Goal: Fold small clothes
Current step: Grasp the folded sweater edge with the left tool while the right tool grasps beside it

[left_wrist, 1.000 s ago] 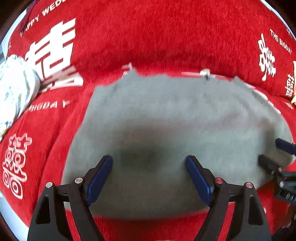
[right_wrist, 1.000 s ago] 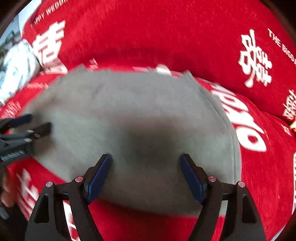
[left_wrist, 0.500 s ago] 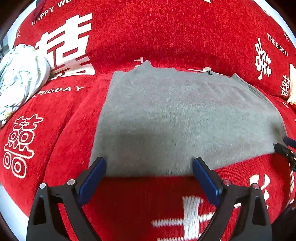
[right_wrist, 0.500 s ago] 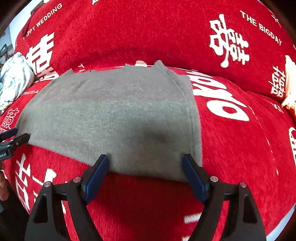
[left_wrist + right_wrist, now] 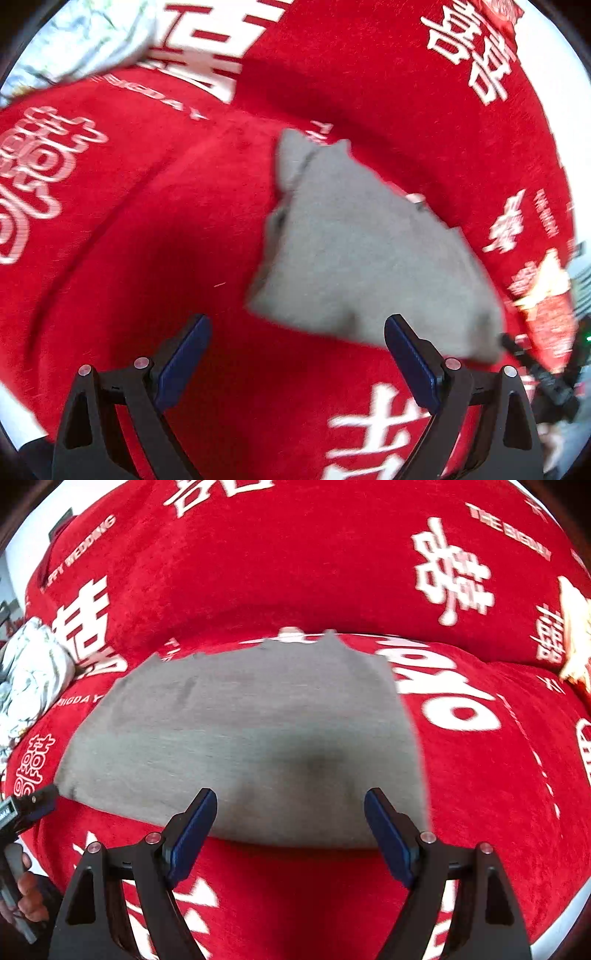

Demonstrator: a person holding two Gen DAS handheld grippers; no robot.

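A grey garment (image 5: 243,734) lies flat on a red sofa cover (image 5: 295,565) printed with white characters. The left gripper (image 5: 295,363) and right gripper (image 5: 290,830) both hang wide apart, holding nothing. A pale cloth bundle (image 5: 26,672) rests at the left end.

A grey garment (image 5: 240,734) is laid flat on the red cover (image 5: 498,794). The right gripper (image 5: 290,827) is held wide open above its near edge, nothing gripped.
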